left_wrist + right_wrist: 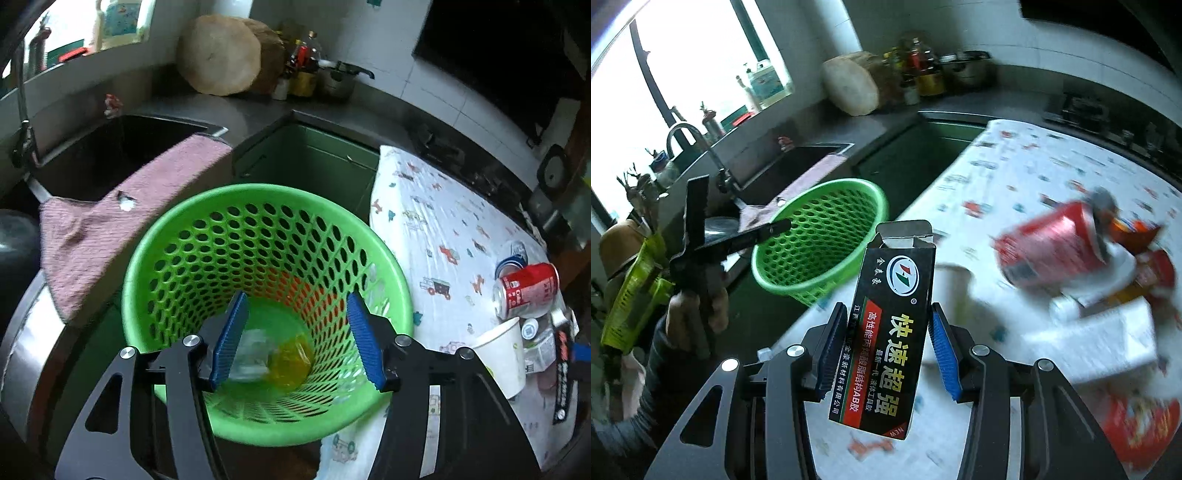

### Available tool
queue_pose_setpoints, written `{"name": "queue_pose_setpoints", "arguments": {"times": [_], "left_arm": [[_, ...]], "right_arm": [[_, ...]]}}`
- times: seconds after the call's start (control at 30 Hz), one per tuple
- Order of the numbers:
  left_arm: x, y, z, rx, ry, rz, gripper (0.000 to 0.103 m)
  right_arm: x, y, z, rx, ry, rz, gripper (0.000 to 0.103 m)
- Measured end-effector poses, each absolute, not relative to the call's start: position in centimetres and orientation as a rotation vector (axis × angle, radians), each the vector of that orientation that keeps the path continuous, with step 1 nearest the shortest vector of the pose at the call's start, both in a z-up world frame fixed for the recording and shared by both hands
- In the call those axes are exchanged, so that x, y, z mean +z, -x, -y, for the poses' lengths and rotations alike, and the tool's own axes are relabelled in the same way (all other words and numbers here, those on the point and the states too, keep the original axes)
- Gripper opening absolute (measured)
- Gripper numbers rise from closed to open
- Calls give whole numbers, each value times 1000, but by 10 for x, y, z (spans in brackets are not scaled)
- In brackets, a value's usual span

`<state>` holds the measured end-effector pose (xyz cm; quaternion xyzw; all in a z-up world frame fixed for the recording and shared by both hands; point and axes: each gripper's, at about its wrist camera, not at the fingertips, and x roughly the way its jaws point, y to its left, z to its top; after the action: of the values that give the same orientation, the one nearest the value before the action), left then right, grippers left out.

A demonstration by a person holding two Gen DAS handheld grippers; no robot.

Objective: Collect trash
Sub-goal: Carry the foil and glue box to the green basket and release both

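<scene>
A green perforated basket (258, 206) stands beside the table; it also shows in the right wrist view (820, 236). A clear wrapper (251, 350) and a yellow wrapper (291, 360) lie at its bottom. My left gripper (297, 339) is open and empty over the basket's mouth. My right gripper (890, 339) is shut on a black glue box (890, 328) with Chinese print, held upright above the table. A red can (528, 290) lies on the table with a white paper cup (502, 354); the can is blurred in the right wrist view (1049, 247).
A patterned white cloth (436, 229) covers the table. More cartons and wrappers (1108, 332) lie at its right end. A pink towel (122, 218) hangs over the sink edge (122, 147). A wooden chopping block (221, 55), bottles and a pot stand on the far counter.
</scene>
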<state>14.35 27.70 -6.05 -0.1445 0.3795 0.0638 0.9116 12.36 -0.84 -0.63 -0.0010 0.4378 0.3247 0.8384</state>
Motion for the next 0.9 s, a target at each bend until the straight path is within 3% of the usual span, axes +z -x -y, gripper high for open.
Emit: {"name": "queue_pose_setpoints", "arguments": {"times": [0.37,0.73,0.87,0.9], "left_arm": [[-32,-89,-294,199,312,-707,70],[-35,-69,-300,225,329,-712,70],[-39,-69,-296,220,327,-727,70],[-40,-70,-295,216,326,-729,70]], "right_arm": [[-17,-163,-99,792,76,-959,44],[-38,-200,-164,796,18,-983,46],[-36,-201,-162,809,2,-967,66],[-33,-199,-160,804,11,-955,66]]}}
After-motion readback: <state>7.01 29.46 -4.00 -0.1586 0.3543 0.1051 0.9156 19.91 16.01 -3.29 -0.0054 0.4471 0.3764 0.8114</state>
